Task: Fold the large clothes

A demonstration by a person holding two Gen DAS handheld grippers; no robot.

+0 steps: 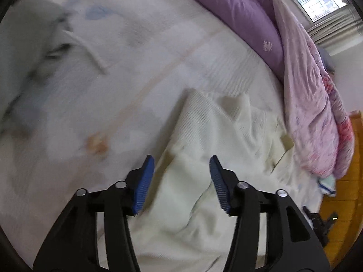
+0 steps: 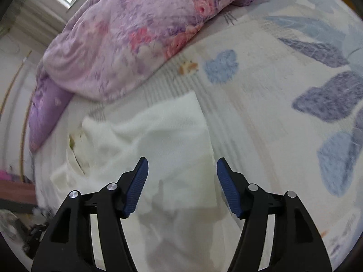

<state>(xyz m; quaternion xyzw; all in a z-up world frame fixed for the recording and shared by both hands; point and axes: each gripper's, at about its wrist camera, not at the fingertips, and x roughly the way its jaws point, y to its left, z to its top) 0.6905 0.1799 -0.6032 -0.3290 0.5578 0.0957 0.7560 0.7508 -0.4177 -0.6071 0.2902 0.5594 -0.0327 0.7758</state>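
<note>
A cream-white knitted garment (image 1: 211,149) lies crumpled on the bed; it also shows in the right wrist view (image 2: 163,140), partly folded with a straight right edge. My left gripper (image 1: 181,163) is open and empty, hovering just above the garment with its blue pads apart. My right gripper (image 2: 182,165) is open and empty, also above the garment near its right edge. Neither gripper holds cloth.
The bed sheet (image 2: 283,86) is white with blue leaf shapes. A purple and pink floral quilt (image 2: 127,36) is heaped along the far side, also in the left wrist view (image 1: 301,95). A greyish garment (image 1: 34,52) lies blurred at left. Wooden floor (image 1: 344,195) lies past the bed edge.
</note>
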